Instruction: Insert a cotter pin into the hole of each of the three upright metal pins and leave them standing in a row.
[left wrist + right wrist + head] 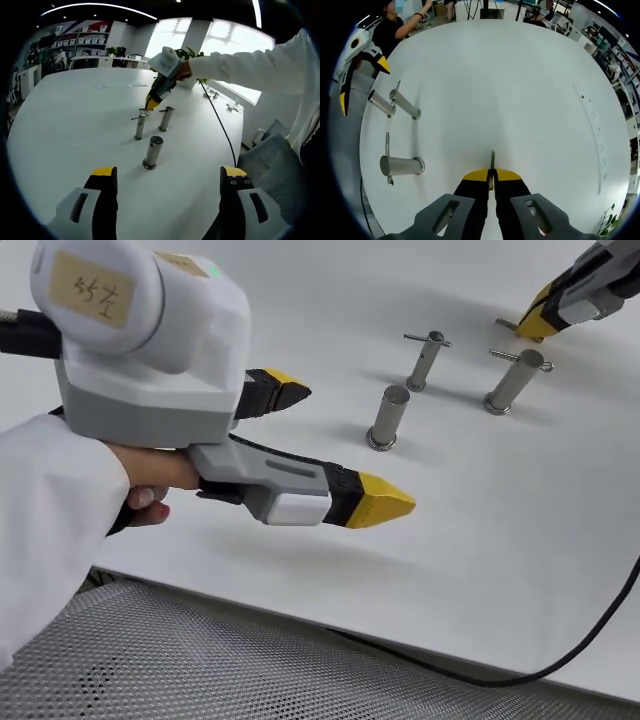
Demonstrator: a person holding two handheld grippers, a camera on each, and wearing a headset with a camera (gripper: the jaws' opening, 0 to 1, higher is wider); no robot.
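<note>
— Where do the three metal pins stand?
— Upright on the bench [480,540]. The far pins [425,362] [515,380] carry cotter pins [427,338], and the near pin [388,418] is bare.
— And the jaws?
— The left gripper [350,450] gapes empty. The right gripper [491,175] pinches a cotter pin [492,159].

Your right tongs [528,328] run off the frame at 2 o'clock. Their cotter pin [492,158] sits mostly hidden between them. Nearest metal pin [388,417]: hole indiscernible.

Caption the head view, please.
Open yellow-tipped left gripper near three upright metal pins: two hold cotter pins, nearest bare; right gripper grips a thin cotter pin.
</note>
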